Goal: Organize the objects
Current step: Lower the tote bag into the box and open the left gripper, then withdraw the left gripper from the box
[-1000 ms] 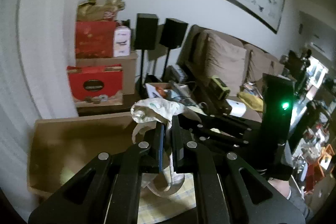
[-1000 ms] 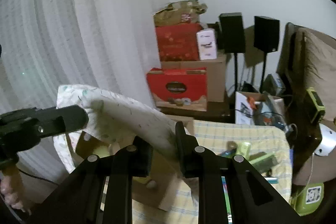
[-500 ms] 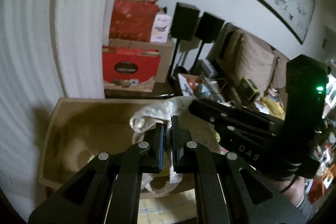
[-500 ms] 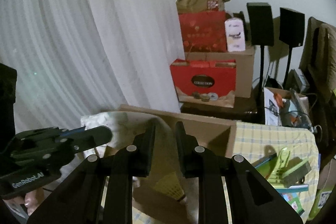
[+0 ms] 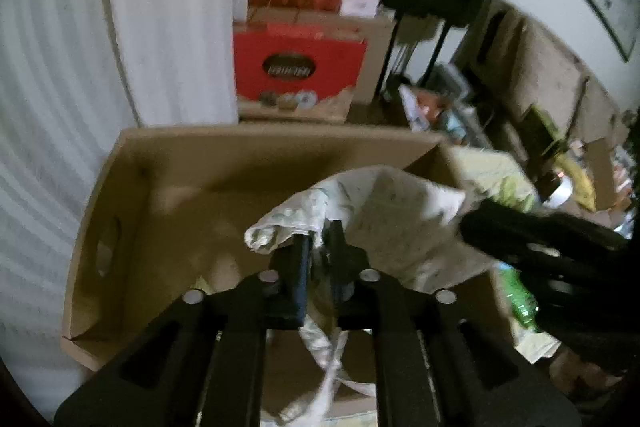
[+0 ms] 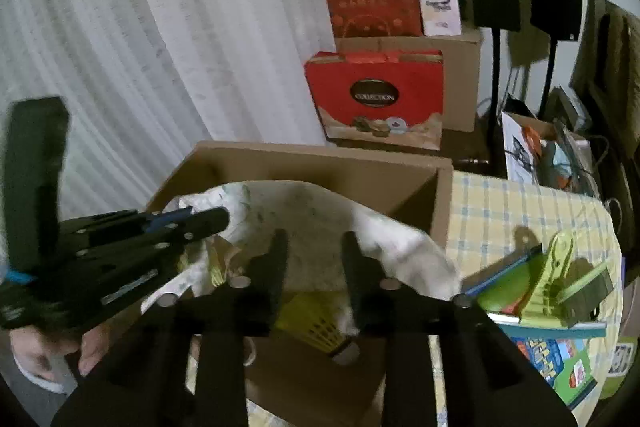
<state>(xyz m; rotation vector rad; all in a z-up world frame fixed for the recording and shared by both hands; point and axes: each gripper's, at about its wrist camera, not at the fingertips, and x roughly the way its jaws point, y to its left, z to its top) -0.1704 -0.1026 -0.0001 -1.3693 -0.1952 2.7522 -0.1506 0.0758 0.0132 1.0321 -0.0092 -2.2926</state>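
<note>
Step in hand, as I judge it: lowering a white patterned cloth (image 5: 392, 223) into the open cardboard box (image 5: 168, 187); the left gripper (image 5: 320, 247) has its fingers pressed together on a bunched edge of the cloth, the fabric draping over the fingertips and a loose strip trailing down toward 6 o'clock in the left wrist view; the right gripper (image 6: 314, 255) has its fingers apart, with the cloth lying just beyond and between the tips, and I cannot tell whether either pad touches it; in the right wrist view the cloth (image 6: 304, 219) hangs over the box's mouth, with the left gripper (image 6: 200, 223) reaching in from 9 o'clock; the box (image 6: 320, 163) stands on a yellow checked tablecloth (image 6: 520, 211); something yellow shows low in the box, but it is too blurred to name; at 3 to 4 o'clock of the right view, on the tablecloth, lie a green clip (image 6: 556, 267) and flat coloured books or packets (image 6: 552, 351), apparently not yet sorted; red gift boxes (image 6: 376, 95) stand behind at 12 o'clock, well apart from the work; next move likely calls for the left gripper to descend inside the box walls and let go, the trailing strip tucked in so nothing hangs over the rim.
</note>
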